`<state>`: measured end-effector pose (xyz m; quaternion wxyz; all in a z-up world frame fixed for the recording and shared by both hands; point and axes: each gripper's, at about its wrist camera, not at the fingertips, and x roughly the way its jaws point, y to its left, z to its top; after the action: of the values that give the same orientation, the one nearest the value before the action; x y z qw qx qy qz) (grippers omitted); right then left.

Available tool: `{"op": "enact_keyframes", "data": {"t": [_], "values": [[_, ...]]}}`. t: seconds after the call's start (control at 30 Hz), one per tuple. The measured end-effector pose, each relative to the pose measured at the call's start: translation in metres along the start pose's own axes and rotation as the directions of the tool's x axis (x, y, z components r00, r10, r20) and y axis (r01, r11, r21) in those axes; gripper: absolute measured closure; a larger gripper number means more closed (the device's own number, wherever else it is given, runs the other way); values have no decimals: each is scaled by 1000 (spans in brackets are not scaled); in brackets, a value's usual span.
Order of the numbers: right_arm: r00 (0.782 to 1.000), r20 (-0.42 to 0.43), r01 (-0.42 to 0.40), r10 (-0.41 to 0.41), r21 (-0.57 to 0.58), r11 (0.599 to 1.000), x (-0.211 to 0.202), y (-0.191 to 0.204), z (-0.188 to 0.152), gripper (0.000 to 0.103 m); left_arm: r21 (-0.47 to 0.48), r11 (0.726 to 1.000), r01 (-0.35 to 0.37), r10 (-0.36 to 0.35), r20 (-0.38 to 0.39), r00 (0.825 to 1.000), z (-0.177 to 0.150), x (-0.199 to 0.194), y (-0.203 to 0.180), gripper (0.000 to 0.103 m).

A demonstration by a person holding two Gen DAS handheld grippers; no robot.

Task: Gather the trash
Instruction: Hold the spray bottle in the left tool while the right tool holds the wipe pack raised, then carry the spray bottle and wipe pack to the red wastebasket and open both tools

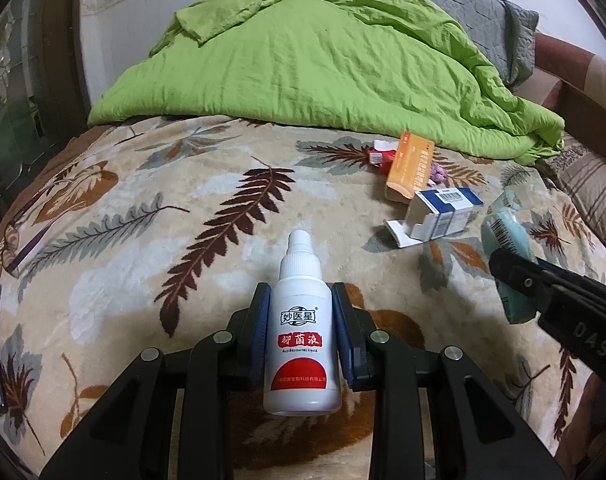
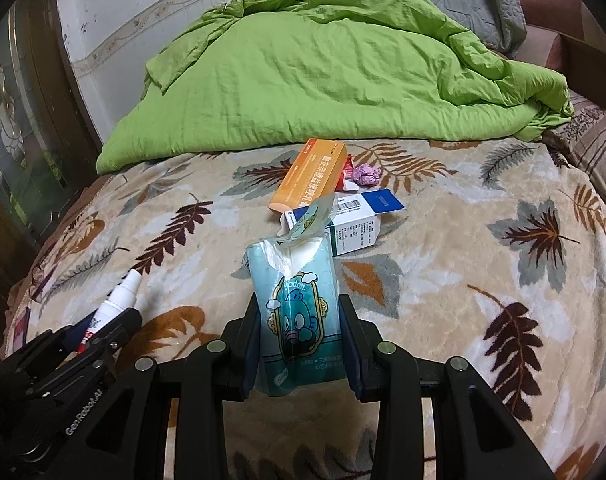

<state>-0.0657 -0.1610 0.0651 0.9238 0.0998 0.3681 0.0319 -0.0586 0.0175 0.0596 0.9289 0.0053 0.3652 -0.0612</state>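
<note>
Two grippers over a leaf-print bed (image 1: 143,208): left gripper (image 1: 301,300) clamps a white bottle (image 1: 301,344); right gripper (image 2: 299,312) clamps a teal tissue pack (image 2: 295,312).

Both tools are matte black plastic. The left gripper (image 1: 301,320) has two angular outer arms flaring toward 7 and 5 o'clock, with inner links joined by round silver pivot pins, four across its width. Its fingers (image 1: 260,320) carry dark blue pads on their inner faces. The right gripper (image 2: 301,336) is built the same: black linkage, silver pins, blue-lined fingers. Seen from the side, one body bears white "GenRobot.AI" lettering at 8 o'clock, the other embossed "DAS", plus small black screws.
</note>
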Motion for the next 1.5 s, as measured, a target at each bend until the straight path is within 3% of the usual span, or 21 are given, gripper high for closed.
{"op": "enact_keyframes", "data": {"t": [0.47, 1.03, 1.5], "values": [[999, 48, -29, 26, 65, 997, -71, -29, -5, 65, 73, 993, 88, -90, 24, 996, 4, -32, -37, 74], [998, 49, -51, 45, 139, 989, -114, -56, -26, 65, 138, 978, 158, -162, 17, 987, -6, -67, -76, 74], [998, 67, -27, 13, 209, 978, -156, -93, -41, 65, 184, 963, 196, -201, 6, 980, -10, -80, -97, 74]]}}
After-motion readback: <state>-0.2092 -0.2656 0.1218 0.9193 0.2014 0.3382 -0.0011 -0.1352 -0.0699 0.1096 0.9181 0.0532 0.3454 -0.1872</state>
